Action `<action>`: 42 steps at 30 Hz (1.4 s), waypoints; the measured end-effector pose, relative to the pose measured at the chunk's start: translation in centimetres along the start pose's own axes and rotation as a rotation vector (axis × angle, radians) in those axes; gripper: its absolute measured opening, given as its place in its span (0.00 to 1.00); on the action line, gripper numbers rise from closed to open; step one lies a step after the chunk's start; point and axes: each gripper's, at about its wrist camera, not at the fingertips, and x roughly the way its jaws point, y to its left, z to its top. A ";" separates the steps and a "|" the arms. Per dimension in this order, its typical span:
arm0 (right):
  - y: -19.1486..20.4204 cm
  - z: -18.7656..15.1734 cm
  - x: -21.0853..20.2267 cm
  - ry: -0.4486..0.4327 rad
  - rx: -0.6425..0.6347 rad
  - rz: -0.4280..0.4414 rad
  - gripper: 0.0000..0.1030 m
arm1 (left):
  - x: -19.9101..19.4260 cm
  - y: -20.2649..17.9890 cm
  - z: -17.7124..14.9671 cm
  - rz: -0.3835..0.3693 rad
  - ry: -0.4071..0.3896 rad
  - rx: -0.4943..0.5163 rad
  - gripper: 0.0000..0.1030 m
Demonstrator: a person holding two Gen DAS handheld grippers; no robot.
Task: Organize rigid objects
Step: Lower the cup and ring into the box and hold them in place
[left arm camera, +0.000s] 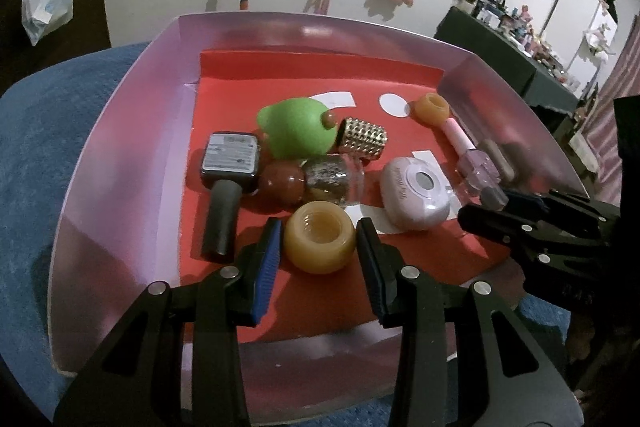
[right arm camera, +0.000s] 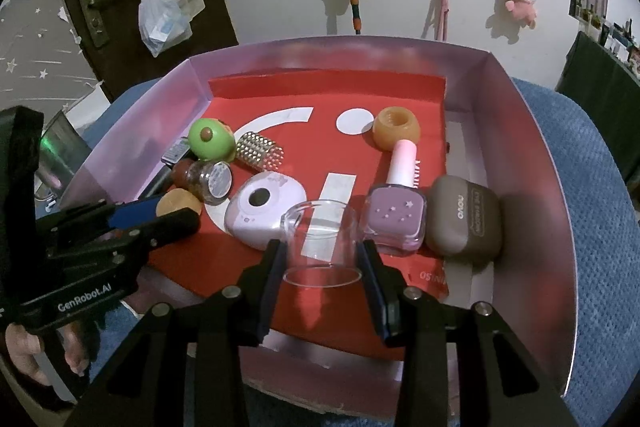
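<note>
Left wrist view: left claw (left arm camera: 318, 247) closed w/ pads against waxy amber ring (left arm camera: 320, 242), just in front of smooth brown ball (left arm camera: 281, 182) in pink box (left arm camera: 120, 163); right wrist view: right claw (right arm camera: 322, 261) gripping clear glass cylinder (right arm camera: 320, 247), betw. lilac oval case (right arm camera: 266, 213) & square purple polish bottle (right arm camera: 394, 219).

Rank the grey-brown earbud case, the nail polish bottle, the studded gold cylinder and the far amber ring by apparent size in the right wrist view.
1. grey-brown earbud case
2. nail polish bottle, close to the case with its cap counted
3. far amber ring and studded gold cylinder: alike, both farther off, so unranked.
</note>
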 end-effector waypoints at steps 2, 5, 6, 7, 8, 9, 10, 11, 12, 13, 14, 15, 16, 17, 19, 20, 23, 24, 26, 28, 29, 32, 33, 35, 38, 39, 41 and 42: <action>0.3 0.0 0.1 -0.014 -0.014 -0.020 0.40 | 0.1 0.1 0.1 0.014 -0.003 -0.001 0.35; 0.7 0.1 0.3 -0.034 -0.032 -0.056 0.40 | 0.2 0.2 0.0 0.021 -0.005 -0.002 0.35; 0.7 0.1 0.3 -0.037 -0.036 -0.062 0.40 | 0.2 0.1 0.0 0.023 -0.006 -0.001 0.35; 0.8 0.2 0.4 -0.041 -0.040 -0.068 0.40 | 0.2 0.2 0.0 0.025 -0.006 0.001 0.35; 0.8 0.3 0.4 -0.042 -0.039 -0.068 0.40 | 0.2 0.0 -0.1 0.030 -0.007 0.008 0.35; 0.8 0.3 0.5 -0.042 -0.036 -0.066 0.40 | 0.2 0.0 -0.1 0.034 -0.007 0.013 0.35; 0.7 0.3 0.5 -0.041 -0.029 -0.062 0.40 | 0.3 0.0 -0.1 0.038 -0.008 0.017 0.35; 0.6 0.2 0.5 -0.041 -0.026 -0.058 0.40 | 0.3 0.0 -0.1 0.040 -0.009 0.020 0.35; 0.5 0.2 0.4 -0.040 -0.023 -0.055 0.40 | 0.3 -0.1 -0.1 0.042 -0.009 0.021 0.35; 0.4 0.1 0.4 -0.040 -0.017 -0.049 0.40 | 0.3 -0.1 -0.1 0.041 -0.009 0.020 0.35; 0.3 0.1 0.4 -0.040 -0.014 -0.046 0.40 | 0.3 -0.1 -0.1 0.040 -0.010 0.018 0.35; 0.2 0.0 0.3 -0.040 -0.011 -0.043 0.40 | 0.3 -0.1 -0.1 0.039 -0.009 0.018 0.35; 0.2 0.0 0.4 -0.041 -0.011 -0.043 0.40 | 0.3 -0.1 -0.1 0.039 -0.009 0.018 0.35; 0.2 0.0 0.4 -0.043 -0.012 -0.045 0.40 | 0.3 -0.1 -0.1 0.038 -0.009 0.017 0.35; 0.2 0.0 0.4 -0.042 -0.012 -0.044 0.40 | 0.3 -0.1 -0.1 0.039 -0.009 0.016 0.35; 0.1 0.0 0.4 -0.043 -0.010 -0.041 0.40 | 0.3 -0.1 -0.1 0.039 -0.009 0.017 0.35; 0.0 0.0 0.3 -0.044 -0.002 -0.034 0.40 | 0.3 -0.1 -0.1 0.037 -0.009 0.017 0.35; -0.1 -0.1 0.2 -0.046 -0.001 -0.032 0.40 | 0.3 -0.1 -0.1 0.038 -0.010 0.017 0.35; -0.2 -0.2 0.0 -0.047 0.004 -0.027 0.40 | 0.3 -0.1 -0.1 0.040 -0.010 0.019 0.35; -0.1 -0.3 0.0 -0.050 0.000 -0.029 0.40 | 0.3 -0.1 -0.1 0.041 -0.010 0.021 0.35; -0.1 -0.3 0.1 -0.050 -0.003 -0.032 0.40 | 0.3 -0.1 -0.1 0.040 -0.010 0.019 0.35; 0.1 -0.3 0.1 -0.050 -0.008 -0.038 0.40 | 0.3 0.0 0.0 0.039 -0.010 0.018 0.35; 0.1 -0.3 0.0 -0.051 -0.008 -0.038 0.40 | 0.3 0.0 0.0 0.040 -0.010 0.020 0.35; 0.1 -0.3 0.0 -0.050 -0.006 -0.036 0.40 | 0.3 0.0 0.0 0.042 -0.010 0.020 0.35; 0.2 -0.4 0.1 -0.050 -0.006 -0.035 0.40 | 0.2 0.1 0.0 0.040 -0.011 0.018 0.35; 0.2 -0.4 0.1 -0.050 -0.004 -0.034 0.40 | 0.2 0.0 0.0 0.040 -0.011 0.019 0.35; 0.2 -0.4 0.1 -0.051 -0.002 -0.033 0.40 | 0.2 0.0 0.0 0.041 -0.011 0.019 0.35; 0.2 -0.4 0.0 -0.051 -0.002 -0.032 0.40 | 0.2 0.0 0.0 0.042 -0.012 0.019 0.35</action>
